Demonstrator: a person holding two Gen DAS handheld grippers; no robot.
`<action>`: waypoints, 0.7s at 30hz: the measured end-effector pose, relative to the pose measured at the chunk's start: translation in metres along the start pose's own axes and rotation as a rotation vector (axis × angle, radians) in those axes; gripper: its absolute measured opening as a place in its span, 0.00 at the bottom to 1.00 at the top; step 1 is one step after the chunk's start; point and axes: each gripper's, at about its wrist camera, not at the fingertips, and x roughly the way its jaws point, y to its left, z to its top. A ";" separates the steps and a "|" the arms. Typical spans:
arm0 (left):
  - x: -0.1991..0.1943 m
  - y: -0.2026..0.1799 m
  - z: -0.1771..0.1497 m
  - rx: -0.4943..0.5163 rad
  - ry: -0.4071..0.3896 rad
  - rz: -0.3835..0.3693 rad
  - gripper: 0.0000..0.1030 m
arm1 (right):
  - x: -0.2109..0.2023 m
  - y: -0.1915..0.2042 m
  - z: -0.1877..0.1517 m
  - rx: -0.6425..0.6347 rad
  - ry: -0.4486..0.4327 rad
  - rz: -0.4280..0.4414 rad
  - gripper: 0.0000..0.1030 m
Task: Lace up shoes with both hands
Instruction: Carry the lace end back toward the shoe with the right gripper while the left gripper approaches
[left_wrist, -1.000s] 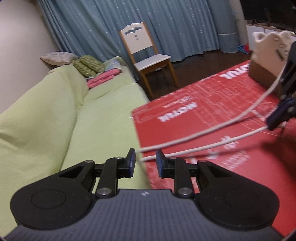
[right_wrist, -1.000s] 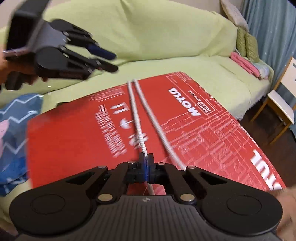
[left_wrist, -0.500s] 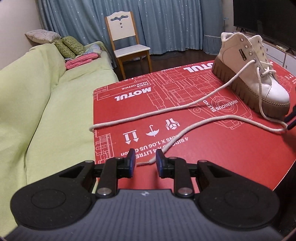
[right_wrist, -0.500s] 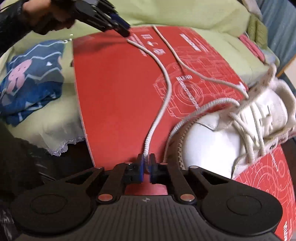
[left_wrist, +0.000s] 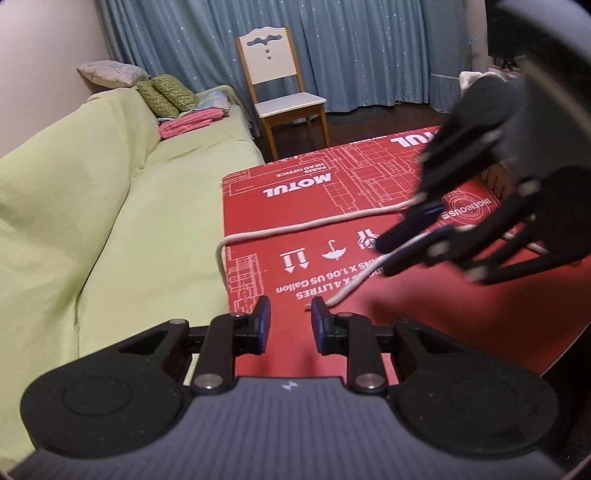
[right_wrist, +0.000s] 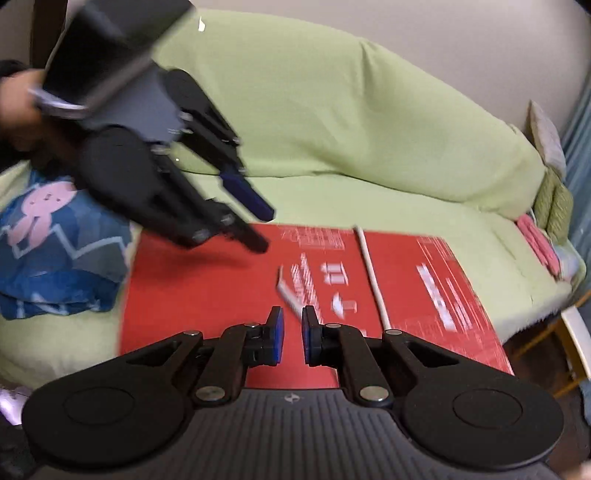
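Two white lace ends lie loose on the red Motul mat (left_wrist: 369, 177). The near lace end (left_wrist: 345, 293) has its tip just ahead of my left gripper (left_wrist: 290, 325), which is open and empty. The far lace (left_wrist: 295, 229) curves to the mat's left edge. My right gripper (left_wrist: 410, 247) hovers over the near lace, jaws slightly apart around it, not clamped. In the right wrist view the right gripper (right_wrist: 293, 332) is open, the lace end (right_wrist: 286, 291) just ahead of it, the other lace (right_wrist: 373, 273) to its right, the left gripper (right_wrist: 255, 225) upper left. The shoe is almost wholly hidden.
A green-covered sofa (left_wrist: 129, 206) borders the mat on the left, with cushions (left_wrist: 166, 92) and folded pink cloth (left_wrist: 192, 122). A white chair (left_wrist: 280, 92) stands before blue curtains. A blue patterned cloth (right_wrist: 55, 251) lies on the sofa beside the mat.
My right gripper has let go of the lace and swung from beside the shoe over towards the lace end near my left gripper. The left gripper stays open.
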 end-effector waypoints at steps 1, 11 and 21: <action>-0.001 0.000 -0.001 -0.003 -0.002 -0.001 0.21 | 0.010 -0.001 0.004 -0.011 0.011 0.009 0.11; -0.006 -0.009 -0.007 -0.017 -0.041 -0.055 0.21 | 0.052 -0.009 0.008 0.016 0.101 0.076 0.02; -0.005 -0.038 0.011 -0.168 -0.176 -0.288 0.20 | -0.037 -0.050 -0.052 0.630 -0.119 0.023 0.00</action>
